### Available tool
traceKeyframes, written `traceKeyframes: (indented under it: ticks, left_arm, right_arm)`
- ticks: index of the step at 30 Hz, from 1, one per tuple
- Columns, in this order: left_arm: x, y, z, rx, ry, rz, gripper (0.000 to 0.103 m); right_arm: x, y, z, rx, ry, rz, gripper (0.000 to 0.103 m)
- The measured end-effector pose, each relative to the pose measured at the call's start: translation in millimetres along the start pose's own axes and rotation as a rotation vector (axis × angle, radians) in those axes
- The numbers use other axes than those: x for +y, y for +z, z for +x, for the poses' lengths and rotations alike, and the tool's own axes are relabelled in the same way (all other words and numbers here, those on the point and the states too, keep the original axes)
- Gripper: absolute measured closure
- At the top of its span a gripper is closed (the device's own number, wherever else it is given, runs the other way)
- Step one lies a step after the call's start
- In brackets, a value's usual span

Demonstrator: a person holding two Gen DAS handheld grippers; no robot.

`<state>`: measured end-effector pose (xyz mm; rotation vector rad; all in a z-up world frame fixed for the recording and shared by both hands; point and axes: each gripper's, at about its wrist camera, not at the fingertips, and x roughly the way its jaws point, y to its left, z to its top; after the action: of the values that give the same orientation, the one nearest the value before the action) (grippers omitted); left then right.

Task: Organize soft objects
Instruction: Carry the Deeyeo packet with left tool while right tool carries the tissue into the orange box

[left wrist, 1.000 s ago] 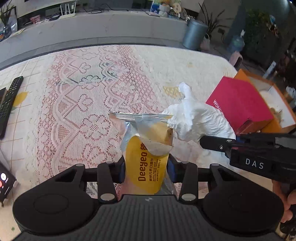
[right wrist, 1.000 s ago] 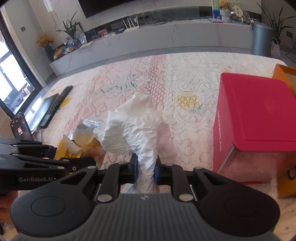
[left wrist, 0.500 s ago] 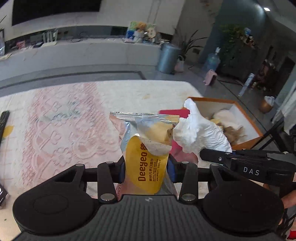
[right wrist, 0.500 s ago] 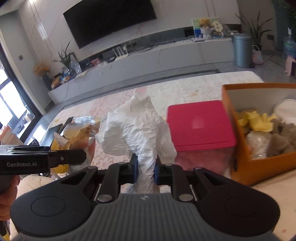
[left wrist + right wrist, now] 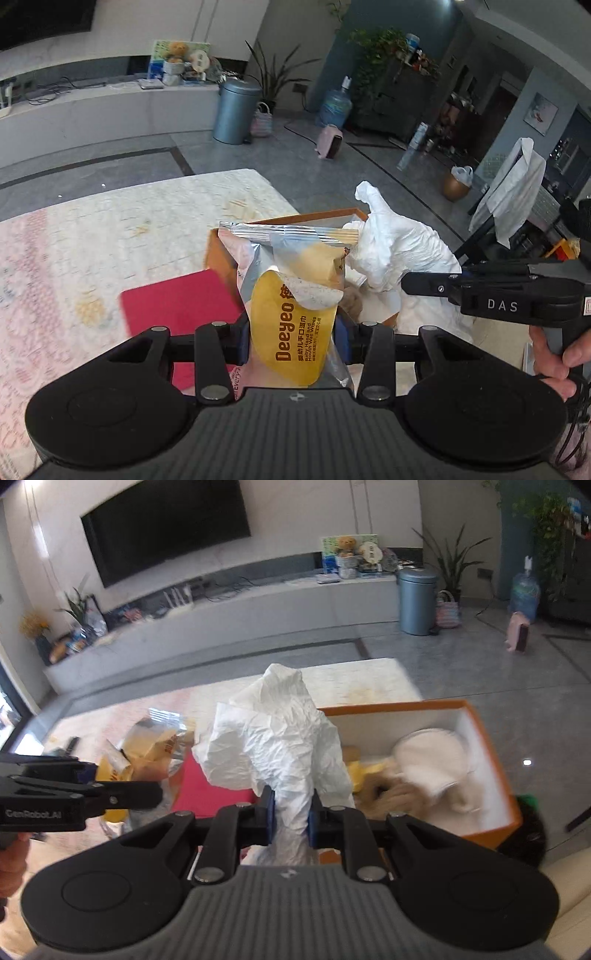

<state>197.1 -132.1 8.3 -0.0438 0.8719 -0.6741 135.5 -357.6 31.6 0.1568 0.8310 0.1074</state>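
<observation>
I am holding the wipes pack [image 5: 295,314] clamped in the left hand-held gripper [image 5: 293,332] and crumpled white tissue [image 5: 280,746] pinched in the right hand-held gripper [image 5: 290,818], both above the orange box [image 5: 491,746]. I am aiming to centre each over the opening before releasing, avoiding the red lid [image 5: 177,302].

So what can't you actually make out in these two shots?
- Left wrist view: orange box interior, hidden by the wipes pack and crumpled white tissue.
- Right wrist view: soft items in the box, motion-blurred.
- Right wrist view: wipes pack, blurred and partly hidden by the left hand-held gripper.
</observation>
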Motion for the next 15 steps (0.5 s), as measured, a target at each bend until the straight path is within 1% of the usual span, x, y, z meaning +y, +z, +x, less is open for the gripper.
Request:
traceKeyframes:
  ticks: [5,8,12,15]
  left_arm:
    - [-6,29,63,0.094,-0.026,-0.023,0.055]
    - [-11,38,100,0.159,-0.008,-0.009,0.055]
    - [-11,38,143,0.247,0.027,0.009,0.054]
    - [-8,35,164,0.285,0.041,0.018,0.054]
  right_arm:
    - [-52,26,36,0.111,-0.058,-0.003,0.088]
    - [-77,33,73,0.200,-0.108,-0.029,0.087]
    - [-106,29,125,0.334,-0.145,-0.044,0.088]
    - [-122,22,157,0.424,-0.145,-0.043,0.087]
